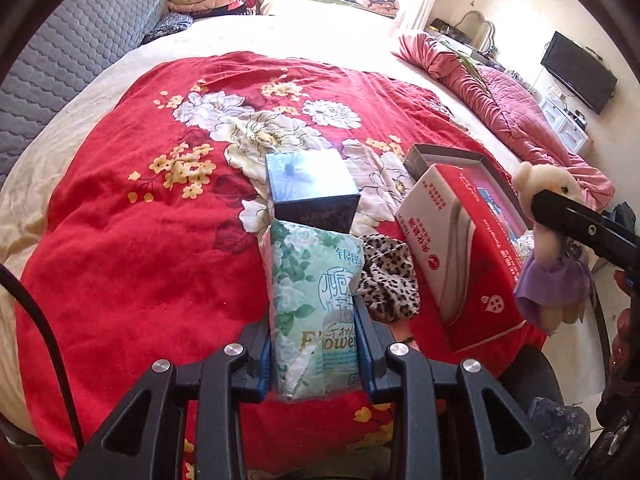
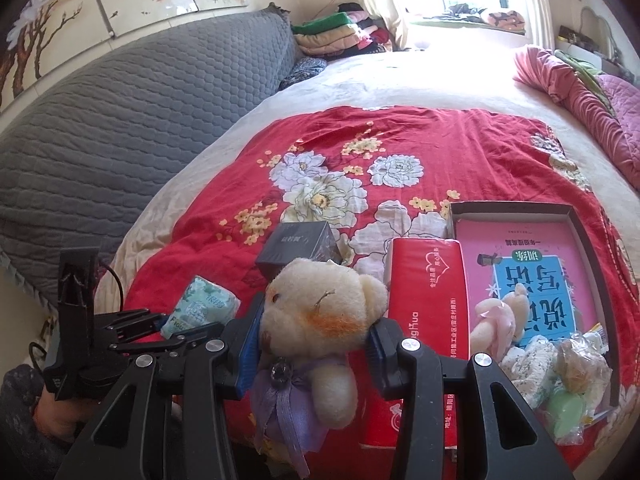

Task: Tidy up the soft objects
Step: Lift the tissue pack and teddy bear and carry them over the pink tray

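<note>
Fingers of the left gripper (image 1: 316, 354) pinch a pale green tissue pack (image 1: 316, 312) printed with white flowers; the pads press both its long sides and the pack stands lengthwise, clear of the red floral quilt (image 1: 132, 216) below. In the right wrist view the same pack (image 2: 202, 308) pokes out ahead of that gripper (image 2: 168, 330) at the lower left.

The right gripper (image 2: 316, 340) is clamped on a cream teddy bear (image 2: 320, 312) in a lilac dress, its blue pads squeezing the head from both sides while the body hangs beneath. From the left wrist camera the bear (image 1: 552, 264) shows at the right edge.

Just beyond the pack lies a leopard-print cloth (image 1: 390, 280), and past it a dark blue box (image 1: 312, 184) sits on the quilt. A red tissue box (image 2: 424, 312) lies between the bear and an open cardboard tray (image 2: 592, 256). The tray holds a pink book (image 2: 532, 260), a small pink-bowed bear (image 2: 498, 316), and crinkly wrapped items (image 2: 568, 376) at its near end.

Farther off are a grey quilted headboard (image 2: 132, 128), folded blankets (image 2: 336, 36) and a rose bedspread (image 1: 508, 112).
</note>
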### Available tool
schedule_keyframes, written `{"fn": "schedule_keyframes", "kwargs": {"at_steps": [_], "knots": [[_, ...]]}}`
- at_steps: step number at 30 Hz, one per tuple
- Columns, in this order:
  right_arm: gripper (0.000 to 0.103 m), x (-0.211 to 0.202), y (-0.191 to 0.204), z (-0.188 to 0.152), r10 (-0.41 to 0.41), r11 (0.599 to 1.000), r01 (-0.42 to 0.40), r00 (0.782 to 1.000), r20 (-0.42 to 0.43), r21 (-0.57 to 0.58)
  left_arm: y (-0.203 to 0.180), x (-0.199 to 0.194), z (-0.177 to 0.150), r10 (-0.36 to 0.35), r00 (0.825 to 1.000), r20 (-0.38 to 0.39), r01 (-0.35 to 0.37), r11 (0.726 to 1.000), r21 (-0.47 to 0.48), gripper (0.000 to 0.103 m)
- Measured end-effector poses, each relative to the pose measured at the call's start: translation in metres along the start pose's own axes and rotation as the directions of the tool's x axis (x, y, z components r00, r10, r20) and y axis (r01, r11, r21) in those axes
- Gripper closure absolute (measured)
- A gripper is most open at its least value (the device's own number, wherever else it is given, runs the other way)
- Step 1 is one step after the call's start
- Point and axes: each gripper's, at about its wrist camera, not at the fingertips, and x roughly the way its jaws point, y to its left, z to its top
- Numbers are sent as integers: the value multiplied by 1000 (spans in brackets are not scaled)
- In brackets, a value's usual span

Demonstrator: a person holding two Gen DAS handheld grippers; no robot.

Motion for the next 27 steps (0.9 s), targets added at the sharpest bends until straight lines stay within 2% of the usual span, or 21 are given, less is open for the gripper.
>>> {"fn": "schedule_keyframes", "kwargs": {"at_steps": [14,22,27], "knots": [[58,-49,-27,0,-22,998,17,996,85,62,-81,-35,18,-27,998,55,19,989,146,70],[58,-78,-49,-3,-53,992,37,989,136,117,-106,-45,28,-52,996,72,39,983,180,70],[58,-92,-60,-3,-75,988,51,985,158,148,-126,-47,31,-70,996,54,57,974,221,70]]}}
